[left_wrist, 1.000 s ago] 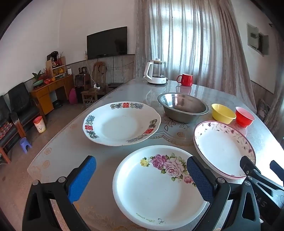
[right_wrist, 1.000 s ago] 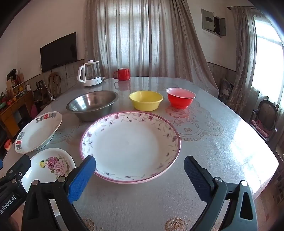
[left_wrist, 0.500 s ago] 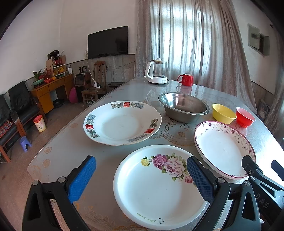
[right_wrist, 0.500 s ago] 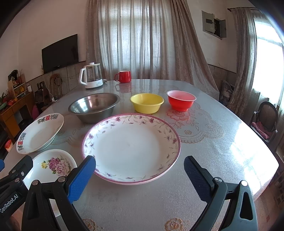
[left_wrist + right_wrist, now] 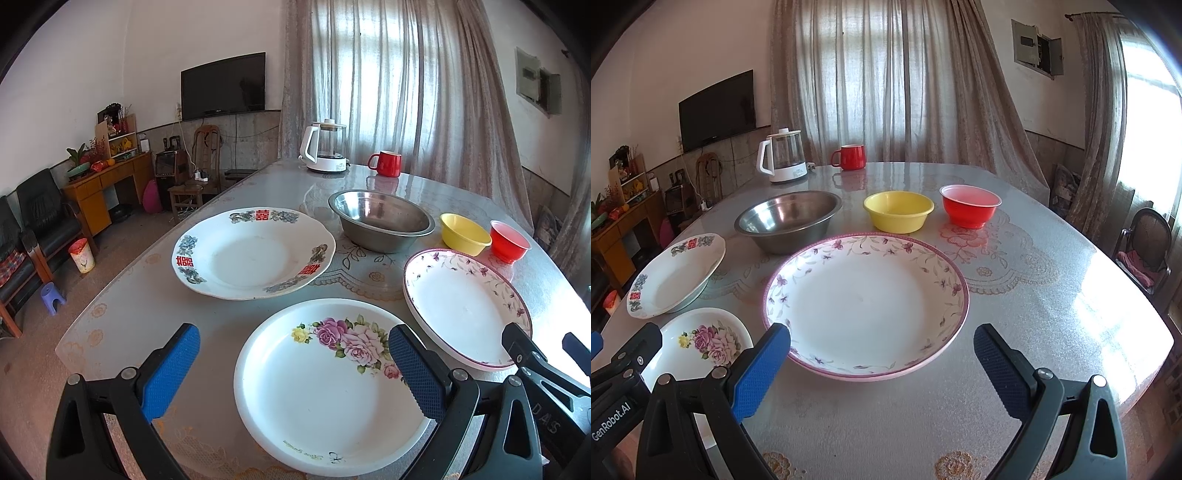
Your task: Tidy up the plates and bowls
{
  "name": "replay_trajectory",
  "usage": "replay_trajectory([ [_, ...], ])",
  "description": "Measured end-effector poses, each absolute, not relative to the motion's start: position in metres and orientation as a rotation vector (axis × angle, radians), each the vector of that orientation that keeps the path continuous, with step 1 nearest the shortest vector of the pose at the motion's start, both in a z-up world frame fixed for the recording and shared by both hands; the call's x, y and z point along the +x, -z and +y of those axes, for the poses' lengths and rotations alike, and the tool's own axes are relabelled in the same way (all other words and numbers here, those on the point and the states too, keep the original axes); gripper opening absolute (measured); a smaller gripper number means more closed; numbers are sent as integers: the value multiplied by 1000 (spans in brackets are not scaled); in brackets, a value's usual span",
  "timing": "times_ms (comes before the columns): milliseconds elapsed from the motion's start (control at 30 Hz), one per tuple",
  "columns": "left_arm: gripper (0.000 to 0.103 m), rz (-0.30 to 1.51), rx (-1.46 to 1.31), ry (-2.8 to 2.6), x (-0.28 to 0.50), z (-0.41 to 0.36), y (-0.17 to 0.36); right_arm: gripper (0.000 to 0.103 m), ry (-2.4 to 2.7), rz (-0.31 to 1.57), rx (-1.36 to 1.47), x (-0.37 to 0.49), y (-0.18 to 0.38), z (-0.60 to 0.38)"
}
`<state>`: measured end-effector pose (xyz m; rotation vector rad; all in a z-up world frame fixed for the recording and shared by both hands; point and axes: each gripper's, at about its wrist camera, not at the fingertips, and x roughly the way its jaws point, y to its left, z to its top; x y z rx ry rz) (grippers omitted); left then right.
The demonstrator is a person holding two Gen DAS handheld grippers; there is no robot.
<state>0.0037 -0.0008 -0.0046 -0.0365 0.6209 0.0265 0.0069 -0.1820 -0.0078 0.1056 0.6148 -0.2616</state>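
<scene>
Both wide open and empty, the left claw (image 5: 291, 365) hovers over the rose plate (image 5: 325, 384), the right claw (image 5: 881, 363) before the pink-rimmed plate (image 5: 866, 304).

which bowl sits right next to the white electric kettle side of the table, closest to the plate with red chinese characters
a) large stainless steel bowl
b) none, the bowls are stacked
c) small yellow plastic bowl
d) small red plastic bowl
a: the large stainless steel bowl stands just beyond the white plate with red characters, while the small yellow plastic bowl and small red plastic bowl sit further right, each standing apart, not stacked.
</scene>
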Motion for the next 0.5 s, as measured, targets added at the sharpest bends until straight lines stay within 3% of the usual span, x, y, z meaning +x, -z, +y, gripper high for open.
replay_trajectory([
  [500, 103, 624, -36, -28, 4, -1, 5, 102, 245, 612, 112, 7, 7, -181],
])
